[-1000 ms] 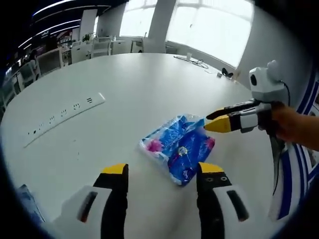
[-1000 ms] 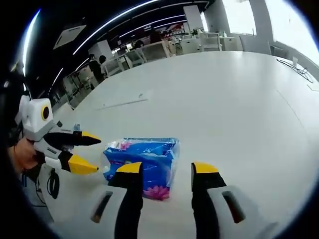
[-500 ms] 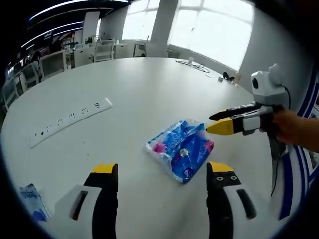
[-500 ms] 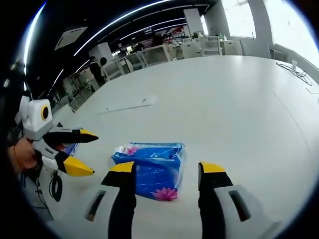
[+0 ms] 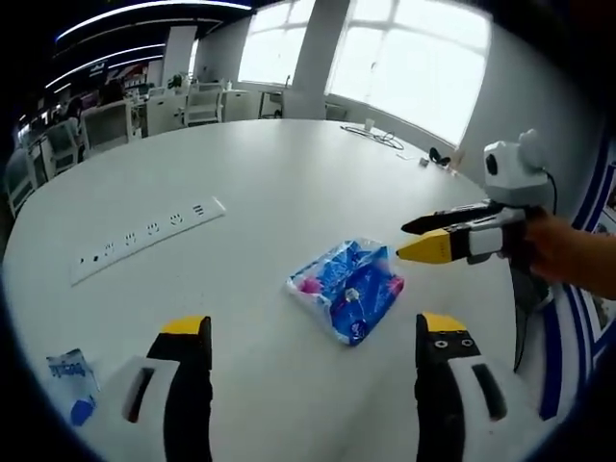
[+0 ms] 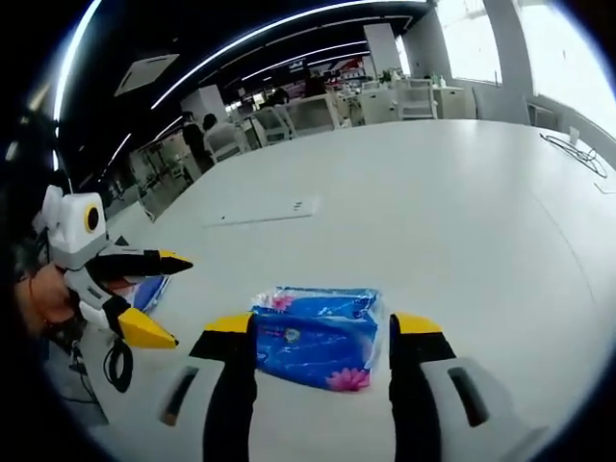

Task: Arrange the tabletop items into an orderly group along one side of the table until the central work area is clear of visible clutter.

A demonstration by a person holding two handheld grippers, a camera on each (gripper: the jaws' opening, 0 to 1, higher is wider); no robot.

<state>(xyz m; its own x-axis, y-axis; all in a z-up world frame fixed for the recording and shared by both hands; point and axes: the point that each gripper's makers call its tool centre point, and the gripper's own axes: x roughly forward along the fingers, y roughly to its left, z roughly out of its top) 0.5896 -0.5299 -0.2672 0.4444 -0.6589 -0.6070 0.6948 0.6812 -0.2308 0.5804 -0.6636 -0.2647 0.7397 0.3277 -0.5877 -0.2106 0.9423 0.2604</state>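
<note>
A blue tissue pack with pink flowers lies flat on the round white table. My left gripper is open, well short of the pack, with nothing between its fingers. My right gripper reaches in from the right in the left gripper view, open, with its yellow tips beside the pack's far corner. In the right gripper view the tissue pack lies on the table between and just beyond the wide-open right gripper. The left gripper shows there at the left, open. A small blue packet lies near the table's edge.
A white power strip lies flat on the table to the left of the pack. Cables and small items sit at the far edge by the windows. The same small blue packet shows behind the left gripper. Chairs and desks stand beyond the table.
Both cameras have pulled back, so the pack looks smaller and farther. Both pairs of jaws stand wider apart than before. The small packet has come fully into the left gripper view. The pack stays on the table.
</note>
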